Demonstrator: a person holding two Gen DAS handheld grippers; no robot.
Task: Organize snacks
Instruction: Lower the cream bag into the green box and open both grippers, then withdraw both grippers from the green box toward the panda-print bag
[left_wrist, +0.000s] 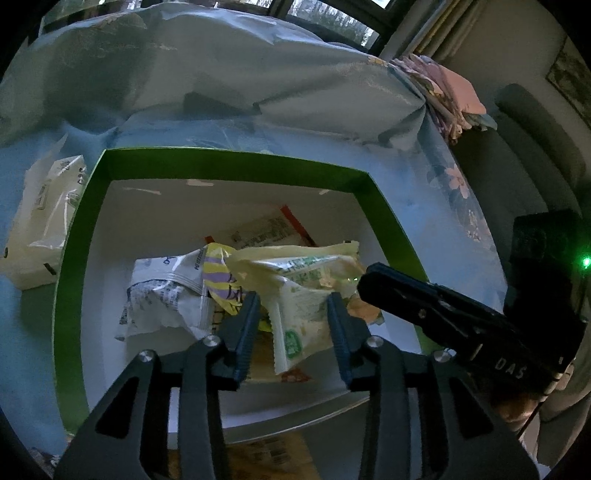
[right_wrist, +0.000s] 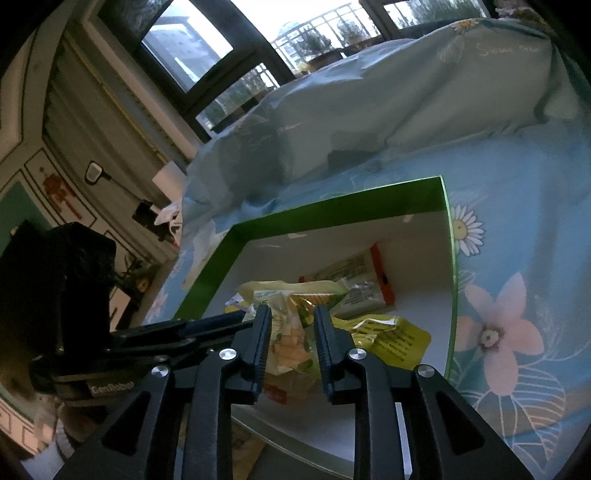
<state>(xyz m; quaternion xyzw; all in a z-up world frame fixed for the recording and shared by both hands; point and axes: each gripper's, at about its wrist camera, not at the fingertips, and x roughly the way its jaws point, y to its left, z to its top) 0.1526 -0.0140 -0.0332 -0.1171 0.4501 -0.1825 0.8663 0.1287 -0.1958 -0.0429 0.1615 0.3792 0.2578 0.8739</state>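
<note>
Crowding both grippers over the same pile is your main risk here. Your left gripper (left_wrist: 291, 306) hangs with its jaws apart over the pale green snack packet (left_wrist: 306, 295) inside the green-rimmed box (left_wrist: 229, 162), gripping nothing that you can see. Your right gripper (right_wrist: 291, 325) also stands with a gap between its jaws, a packet showing between them; whether the fingers actually touch it, you cannot tell. In the left view its tip sits just beside the same packets, so closing either one could pinch the other tool or drag two packets at once. The wrappers look slick and crinkled, so a shallow grip would likely slip. The white bag (left_wrist: 166, 295) and yellow packet (right_wrist: 391, 339) lie loose and could shift. A tissue pack (left_wrist: 44, 214) sits outside the box, on the flowered cloth (right_wrist: 509, 295).
</note>
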